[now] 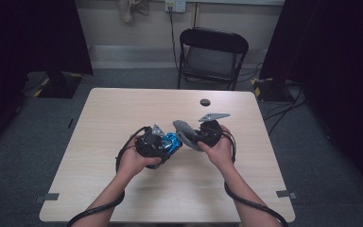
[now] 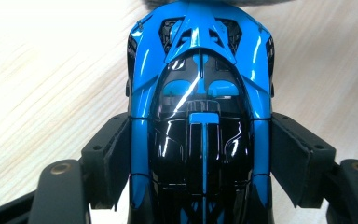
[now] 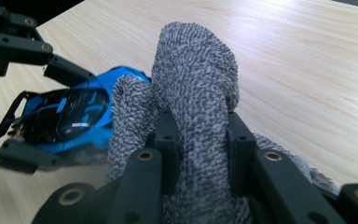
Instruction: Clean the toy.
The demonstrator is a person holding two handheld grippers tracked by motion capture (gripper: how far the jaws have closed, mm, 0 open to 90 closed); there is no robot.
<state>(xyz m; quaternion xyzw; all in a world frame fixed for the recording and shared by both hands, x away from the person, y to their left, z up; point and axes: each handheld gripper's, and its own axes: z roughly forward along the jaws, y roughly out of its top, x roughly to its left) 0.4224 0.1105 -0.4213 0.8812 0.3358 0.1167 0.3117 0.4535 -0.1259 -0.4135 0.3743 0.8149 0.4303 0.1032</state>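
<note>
A glossy blue and black toy car (image 2: 198, 112) sits lengthwise between the jaws of my left gripper (image 2: 200, 154), whose pads press its two sides. The high view shows that car (image 1: 172, 142) held just above the table's middle. My right gripper (image 3: 200, 140) is shut on a folded grey knitted cloth (image 3: 193, 79). In the right gripper view the cloth's folded end touches the nose of the car (image 3: 70, 116). In the high view my right gripper (image 1: 194, 137) and the cloth (image 1: 185, 131) lie just to the right of the car.
The light wooden table (image 1: 123, 104) carries a small dark round disc (image 1: 205, 102) near its far edge. A black folding chair (image 1: 211, 56) stands behind the table. Dark curtains hang at both sides and cables lie on the floor at right.
</note>
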